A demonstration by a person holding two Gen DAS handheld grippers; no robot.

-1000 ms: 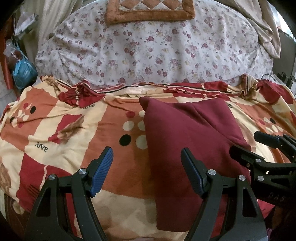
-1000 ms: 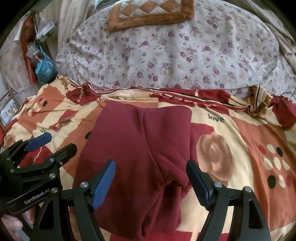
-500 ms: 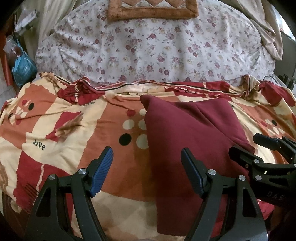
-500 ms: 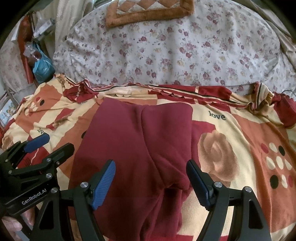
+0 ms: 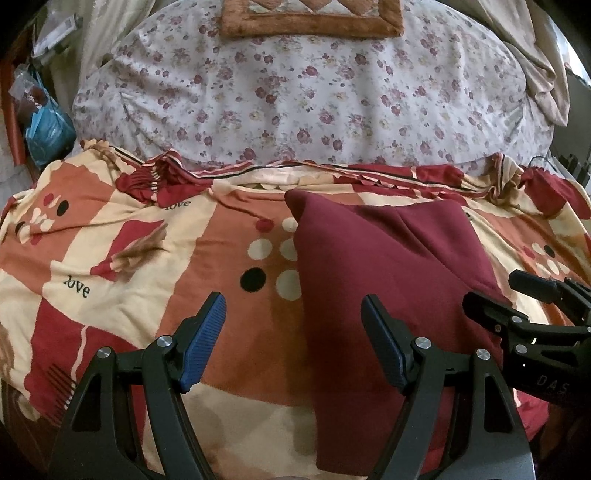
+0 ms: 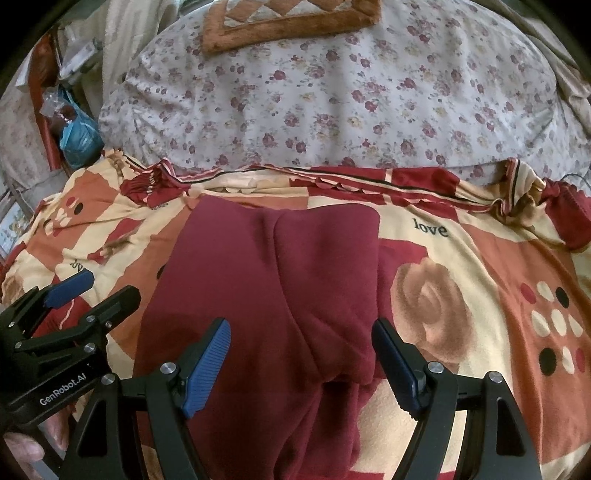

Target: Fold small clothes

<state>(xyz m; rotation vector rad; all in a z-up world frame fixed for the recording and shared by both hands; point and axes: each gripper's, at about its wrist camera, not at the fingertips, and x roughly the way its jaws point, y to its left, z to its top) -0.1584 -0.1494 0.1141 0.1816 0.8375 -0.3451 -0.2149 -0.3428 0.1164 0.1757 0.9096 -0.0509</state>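
A dark red garment lies flat on the patterned blanket, folded lengthwise with a centre seam; it also shows in the right wrist view. My left gripper is open and empty, hovering over the garment's left edge. My right gripper is open and empty above the garment's near middle. Each gripper shows in the other's view: the right one at the right edge, the left one at the left edge.
A floral sheet covers the bed behind the blanket, with a brown patterned cushion at the far end. A blue bag sits off the bed's left side. Beige cloth hangs at the far right.
Both grippers have drawn slightly back and lifted; the scene has shifted a little in both views. The garment has not moved and both grippers stay open.
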